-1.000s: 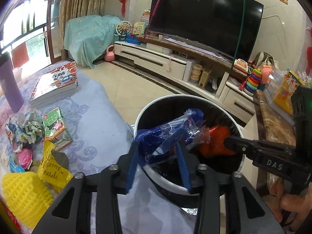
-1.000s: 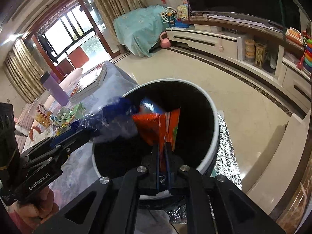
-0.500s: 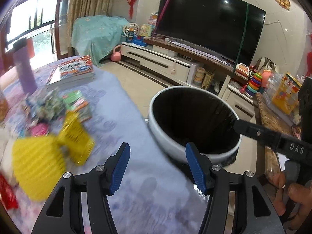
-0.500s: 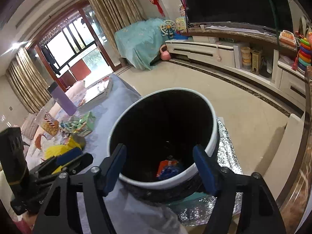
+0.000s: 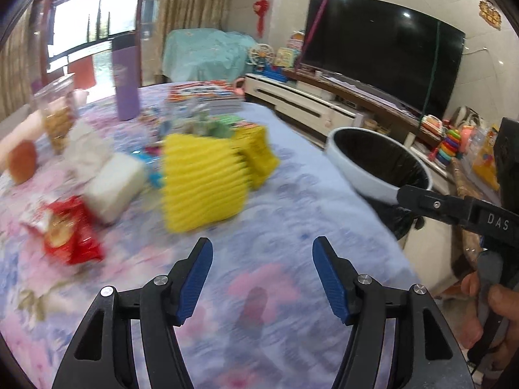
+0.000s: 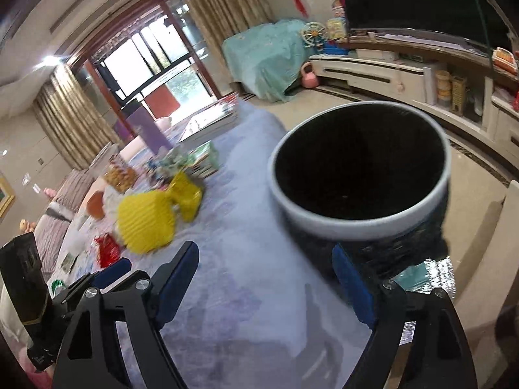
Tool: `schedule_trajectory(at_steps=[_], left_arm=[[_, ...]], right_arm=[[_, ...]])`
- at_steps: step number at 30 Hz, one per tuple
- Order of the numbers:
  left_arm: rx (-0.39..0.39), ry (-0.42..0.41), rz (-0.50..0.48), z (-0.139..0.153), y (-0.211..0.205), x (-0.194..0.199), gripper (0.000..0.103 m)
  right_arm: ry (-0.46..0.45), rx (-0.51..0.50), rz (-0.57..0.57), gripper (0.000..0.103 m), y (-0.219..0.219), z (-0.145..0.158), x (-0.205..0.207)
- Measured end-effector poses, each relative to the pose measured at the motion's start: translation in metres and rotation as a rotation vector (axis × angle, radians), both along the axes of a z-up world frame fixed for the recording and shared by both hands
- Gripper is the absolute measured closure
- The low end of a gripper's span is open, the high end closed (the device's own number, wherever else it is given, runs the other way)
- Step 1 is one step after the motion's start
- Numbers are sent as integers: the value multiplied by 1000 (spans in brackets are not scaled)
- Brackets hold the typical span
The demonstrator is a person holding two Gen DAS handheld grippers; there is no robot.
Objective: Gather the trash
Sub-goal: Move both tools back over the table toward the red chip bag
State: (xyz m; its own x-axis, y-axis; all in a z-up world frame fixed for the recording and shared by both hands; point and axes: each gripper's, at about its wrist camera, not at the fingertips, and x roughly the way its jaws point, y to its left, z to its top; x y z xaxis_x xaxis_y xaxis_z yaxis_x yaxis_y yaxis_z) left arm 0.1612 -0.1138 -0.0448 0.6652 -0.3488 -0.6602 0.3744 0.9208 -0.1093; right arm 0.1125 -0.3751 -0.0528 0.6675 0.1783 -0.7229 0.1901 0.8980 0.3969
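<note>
Trash bin stands off the bench edge, TV behind it. Left of bin, on bench: foam net, snack bag, books farther back.

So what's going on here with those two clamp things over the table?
A person is clearing trash by hand-held grippers. Both the left gripper and the right gripper are open and hold nothing; their jaws have just been opening. The white round bin with a black liner stands at the table's edge. A ribbed yellow wrapper and a red snack packet are on the flowered tablecloth.
</note>
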Motion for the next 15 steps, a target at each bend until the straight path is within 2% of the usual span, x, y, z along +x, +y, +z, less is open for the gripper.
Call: schedule_trajectory(at_steps=[8,15], left_arm=[[-24,-10,140,8,60,-30,39],[-37,7,216,5,95,-59,39]], right_arm=[[13,15,85,17,50,-6,6],[23,38,148,17,89,-14,14]])
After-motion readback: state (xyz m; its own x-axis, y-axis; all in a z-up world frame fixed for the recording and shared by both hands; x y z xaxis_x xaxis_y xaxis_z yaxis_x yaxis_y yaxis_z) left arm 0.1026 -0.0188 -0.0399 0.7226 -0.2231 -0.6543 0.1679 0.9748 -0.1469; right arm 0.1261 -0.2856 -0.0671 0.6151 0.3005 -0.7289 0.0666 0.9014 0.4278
